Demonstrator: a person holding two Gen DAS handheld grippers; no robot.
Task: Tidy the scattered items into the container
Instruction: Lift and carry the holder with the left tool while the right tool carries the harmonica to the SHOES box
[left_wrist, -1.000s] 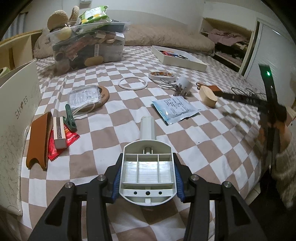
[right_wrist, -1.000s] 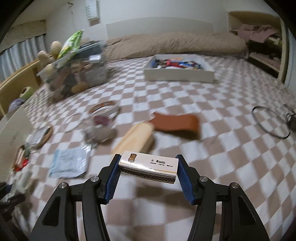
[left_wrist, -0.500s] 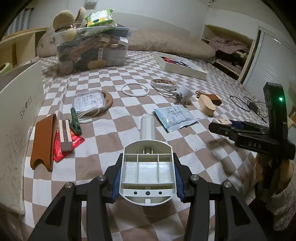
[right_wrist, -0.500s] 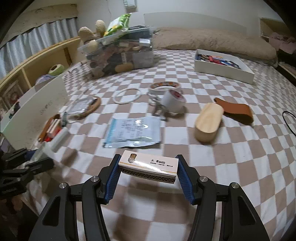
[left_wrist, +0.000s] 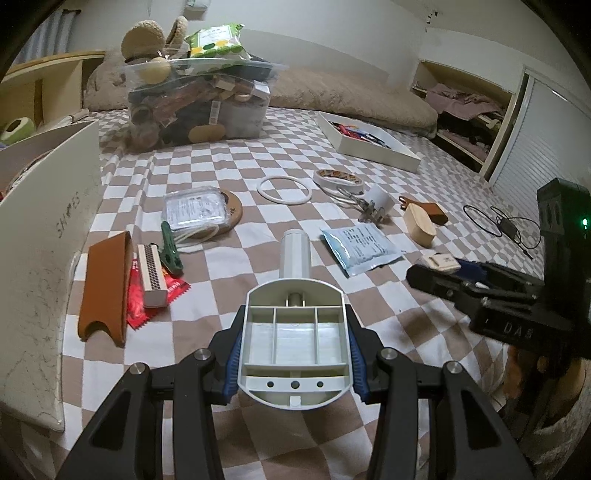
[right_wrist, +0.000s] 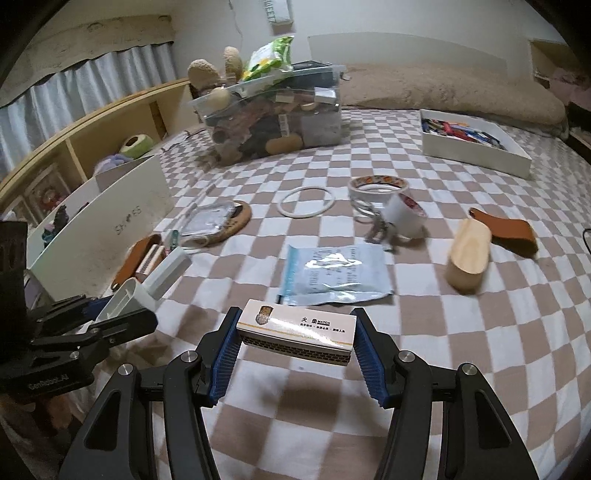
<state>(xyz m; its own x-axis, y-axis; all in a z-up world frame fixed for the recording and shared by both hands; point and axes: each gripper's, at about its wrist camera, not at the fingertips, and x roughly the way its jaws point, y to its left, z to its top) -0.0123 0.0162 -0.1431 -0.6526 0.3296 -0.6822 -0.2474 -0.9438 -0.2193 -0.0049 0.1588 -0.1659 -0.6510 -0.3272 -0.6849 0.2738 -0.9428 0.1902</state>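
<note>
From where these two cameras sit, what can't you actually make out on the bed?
- Clear storage bin, both views: contents piled together, few can be told apart.
- White shoe box, left view: its wall hides the inside, and the edge cuts it off.
- Blue packet, right view: print too small and glare-washed.
- Keys beside the tape roll, right view: blurred.

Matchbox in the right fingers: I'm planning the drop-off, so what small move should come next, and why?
Probably carry the matchbox left toward the open white box. The right gripper already clamps it by both ends above the checkered bedspread, so no regrasp seems needed. The left gripper holds the white plastic tool between it and that box, so pass clear of it.
</note>
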